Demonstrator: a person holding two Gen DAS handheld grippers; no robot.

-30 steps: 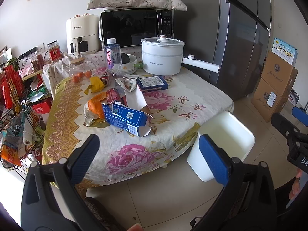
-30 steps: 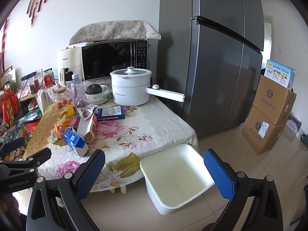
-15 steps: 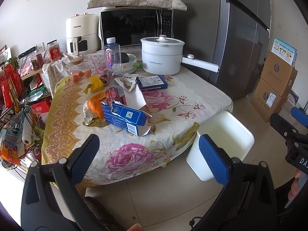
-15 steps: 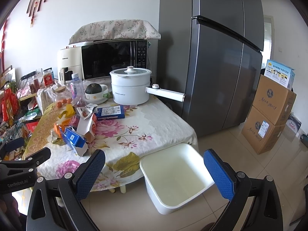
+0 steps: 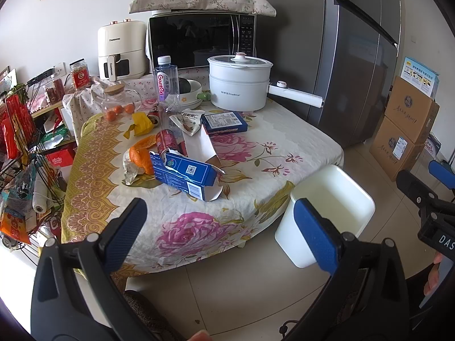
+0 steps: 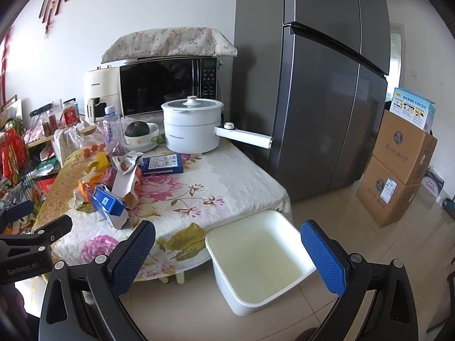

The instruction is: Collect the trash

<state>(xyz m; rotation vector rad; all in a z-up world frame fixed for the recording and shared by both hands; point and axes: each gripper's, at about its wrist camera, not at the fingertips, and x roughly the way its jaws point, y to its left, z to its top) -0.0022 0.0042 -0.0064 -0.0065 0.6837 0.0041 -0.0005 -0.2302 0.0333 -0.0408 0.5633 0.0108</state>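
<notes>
Tongs: left (image 5: 217,228) and right (image 6: 227,253) both wide, empty, short of the table (image 5: 273,139). Change over the last second: almost none. I judge collecting unstarted: torn blue box (image 5: 186,174), peel (image 5: 139,156), can (image 5: 167,142) lie there; bin (image 6: 256,258) empty on floor.

Tablecloth (image 5: 256,142): quilted floral cloth, matt. Bin (image 6: 256,258), lower centre of the right view: smooth white plastic, slight sheen. Torn blue box (image 5: 184,174): glossy printed card. Fridge (image 6: 327,85): brushed grey metal, reflective. Floor tiles (image 5: 227,289): glossy. Gripper pads (image 6: 133,253): blue, textured like rubber. Cartons (image 6: 398,170) at right: plain brown cardboard.
</notes>
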